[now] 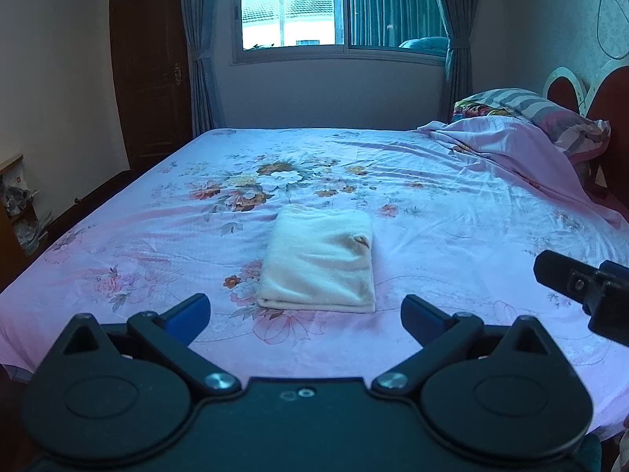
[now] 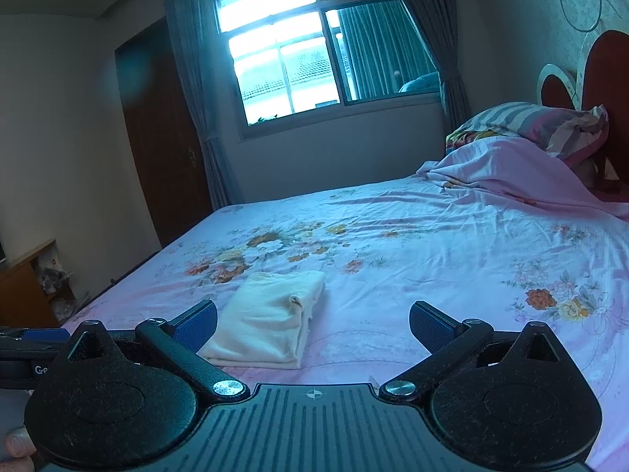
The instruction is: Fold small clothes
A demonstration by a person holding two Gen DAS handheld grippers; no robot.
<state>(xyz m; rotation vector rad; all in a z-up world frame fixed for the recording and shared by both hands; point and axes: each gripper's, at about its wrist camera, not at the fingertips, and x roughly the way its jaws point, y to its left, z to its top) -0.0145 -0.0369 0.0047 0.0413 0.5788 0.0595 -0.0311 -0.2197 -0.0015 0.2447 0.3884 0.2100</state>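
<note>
A cream garment [image 1: 319, 259] lies folded into a neat rectangle on the floral pink bedsheet [image 1: 452, 212]. My left gripper [image 1: 306, 316] hovers just in front of its near edge, open and empty. In the right wrist view the same folded garment [image 2: 269, 320] lies ahead and left of centre, with my right gripper [image 2: 313, 324] open and empty, its left finger beside the cloth's near corner. The right gripper's black tip [image 1: 570, 281] shows at the right edge of the left wrist view. The left gripper's body [image 2: 27, 348] peeks in at the left of the right wrist view.
A rumpled pink quilt [image 1: 511, 145] and striped pillow [image 1: 550, 114] lie at the bed's head on the right, against a red headboard [image 1: 605, 106]. A window with curtains [image 1: 338, 4] is behind the bed. A dark door [image 1: 153, 70] and a low shelf [image 1: 15, 204] stand on the left.
</note>
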